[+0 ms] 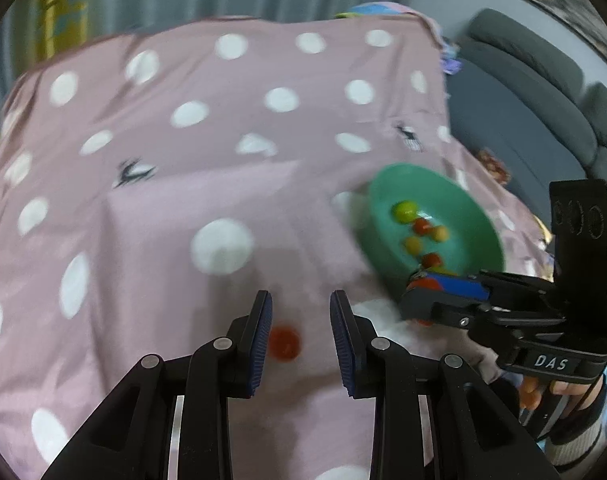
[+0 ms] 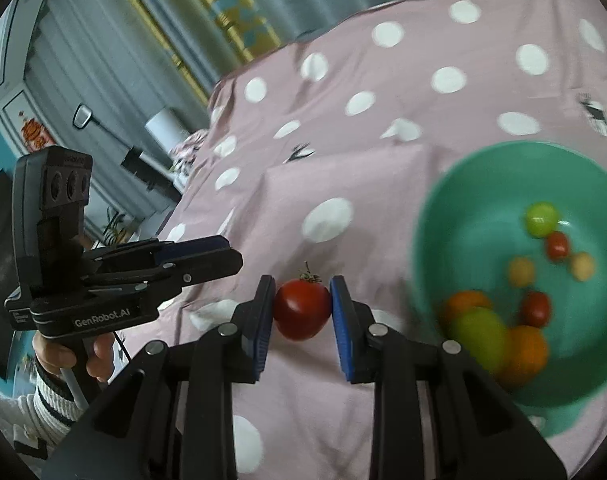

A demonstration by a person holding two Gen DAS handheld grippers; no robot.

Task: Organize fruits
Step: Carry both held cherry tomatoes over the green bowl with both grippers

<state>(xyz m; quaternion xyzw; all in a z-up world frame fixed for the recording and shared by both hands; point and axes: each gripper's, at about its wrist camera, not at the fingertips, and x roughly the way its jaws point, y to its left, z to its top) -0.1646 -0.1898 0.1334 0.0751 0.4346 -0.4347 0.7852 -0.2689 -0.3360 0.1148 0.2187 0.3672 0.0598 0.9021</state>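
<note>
Right now the right gripper (image 2: 302, 308) is clamped on a red tomato (image 2: 301, 309), pads pressing both flanks, green stalk up, carried above the pink polka-dot cloth (image 2: 383, 128) beside the green bowl (image 2: 463, 184).

Left gripper (image 1: 300, 328): jaws at their narrow setting with nothing between them. A small red fruit (image 1: 284, 342) shows in the gap, but it lies on the cloth below, apart from the pads.

Bowl contents, blurred: green, red, yellow and orange small fruits (image 2: 541, 218), several piled at the near wall. Whether the cloth covers a bench or a bed, cannot tell.

Risks, as judged:
- Tomato is round and smooth, held only at its widest line; a jolt or a tilt of the gripper could roll it out onto the cloth.
- Too hard a squeeze would bruise or split it.
- Letting go from high above the bowl could bounce it off the fruit already inside, or knock some over the rim.
- Bowl rests on soft, creased cloth; a nudge at the rim may tip it.
- The two grippers work close together; they could clash near the bowl.

Writing: "GenRobot.AI" on the left gripper body, seen from the right wrist view; "DAS" on the right gripper, seen from the left wrist view.
</note>
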